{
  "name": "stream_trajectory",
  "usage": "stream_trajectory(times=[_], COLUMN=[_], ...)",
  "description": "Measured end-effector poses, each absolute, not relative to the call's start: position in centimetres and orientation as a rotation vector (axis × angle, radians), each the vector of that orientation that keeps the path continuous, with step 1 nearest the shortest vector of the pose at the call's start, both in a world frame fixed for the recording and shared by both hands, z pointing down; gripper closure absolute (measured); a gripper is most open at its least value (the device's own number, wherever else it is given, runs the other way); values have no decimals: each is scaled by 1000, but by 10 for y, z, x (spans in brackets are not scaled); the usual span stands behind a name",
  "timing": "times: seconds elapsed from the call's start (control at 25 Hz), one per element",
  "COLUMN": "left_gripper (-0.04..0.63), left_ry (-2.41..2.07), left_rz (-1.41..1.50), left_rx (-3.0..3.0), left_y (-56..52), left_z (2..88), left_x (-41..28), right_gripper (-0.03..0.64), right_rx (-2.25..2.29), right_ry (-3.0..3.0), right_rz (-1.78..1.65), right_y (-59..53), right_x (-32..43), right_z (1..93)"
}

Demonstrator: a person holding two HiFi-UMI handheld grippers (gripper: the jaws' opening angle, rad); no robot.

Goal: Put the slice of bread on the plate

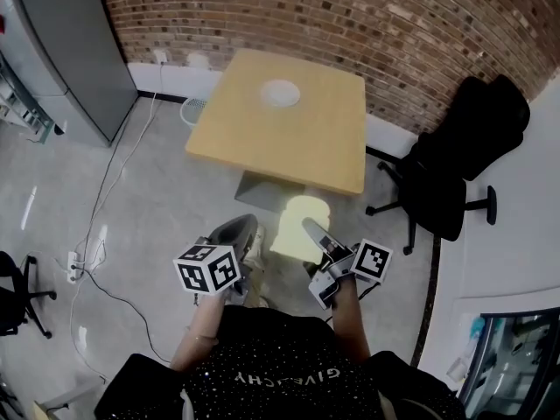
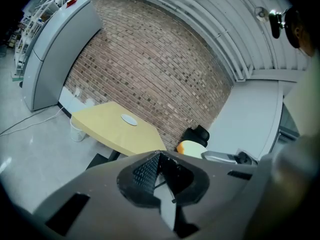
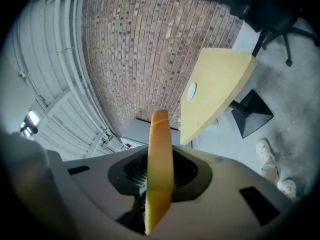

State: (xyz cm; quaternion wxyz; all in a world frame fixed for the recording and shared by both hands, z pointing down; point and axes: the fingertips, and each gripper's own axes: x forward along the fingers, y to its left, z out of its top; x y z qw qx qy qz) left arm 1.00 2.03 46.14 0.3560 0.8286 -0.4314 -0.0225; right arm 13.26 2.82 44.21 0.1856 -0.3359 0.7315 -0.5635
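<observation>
At the far left a grey cabinet [image 1: 70, 51] stands against the brick wall [image 1: 367, 16]. Your left tongs [image 1: 240, 227] sit near you over the floor [image 1: 131, 199], tips pressed together with nothing between them. Farther off, the yellow worktop [image 1: 306, 147] carries the white plate [image 1: 280, 93] towards its far side. The slice of bread [image 1: 296, 221] hangs over the floor just short of the worktop's near edge, well apart from the plate. Your right tongs [image 1: 313, 231] are clamped on its lower part, narrow, and the slice stands on edge between them. A black chair [image 1: 455, 164] stands at the right.
</observation>
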Motion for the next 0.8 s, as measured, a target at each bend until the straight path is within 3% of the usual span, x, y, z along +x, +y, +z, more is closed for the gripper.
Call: stream_trajectory(times=[0.8], left_gripper=[584], left_ry=[-1026], left_rz=[-43], left_rx=[2171], left_y=[-190], left_z=[437], left_x=[17], right_gripper=[520], right_rx=[-1006], right_ry=[2005], right_rz=[-1564], right_y=[-174], right_x=[138], right_z=[420])
